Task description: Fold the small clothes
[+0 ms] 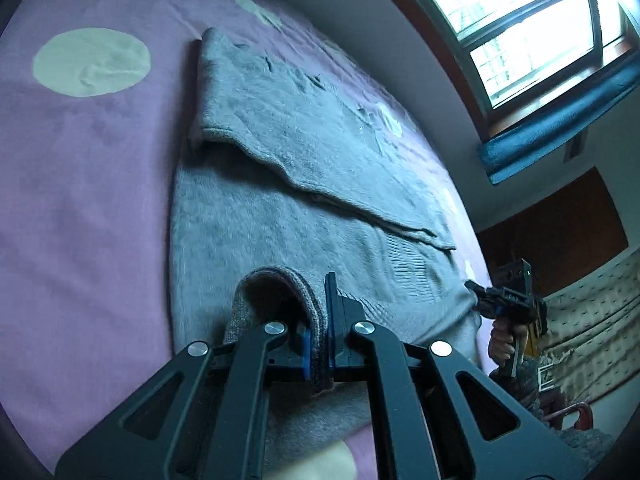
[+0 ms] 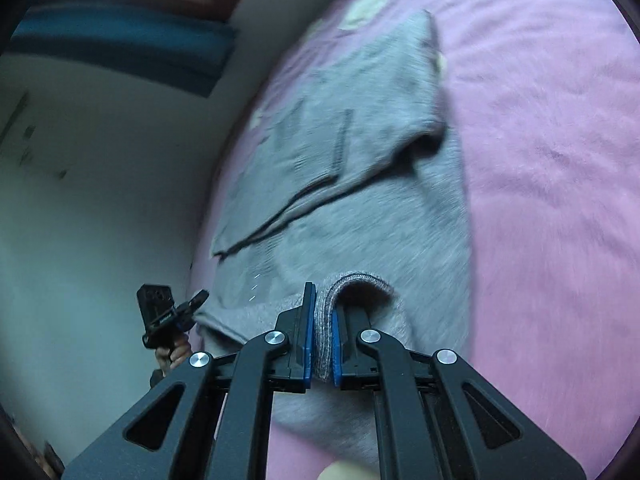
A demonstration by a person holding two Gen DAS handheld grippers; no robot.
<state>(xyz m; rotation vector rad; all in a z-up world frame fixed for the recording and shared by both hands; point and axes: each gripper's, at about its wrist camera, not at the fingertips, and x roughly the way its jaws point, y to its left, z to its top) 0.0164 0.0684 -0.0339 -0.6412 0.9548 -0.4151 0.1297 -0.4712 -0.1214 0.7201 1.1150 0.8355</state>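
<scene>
Plainly, the left gripper (image 1: 318, 344) is clamped on a bunched edge of the grey sweater (image 1: 280, 184), and the right gripper (image 2: 322, 350) pinches another fold of that near edge the same way. Ahead of both grippers the sweater lies spread on the pink blanket (image 1: 80, 208) (pale dots on it), its far part folded over.

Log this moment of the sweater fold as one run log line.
stage: mid-fold | left gripper: shut on grey sweater hem | right gripper: shut on hem | sleeve: folded across body | surface: pink blanket
</scene>
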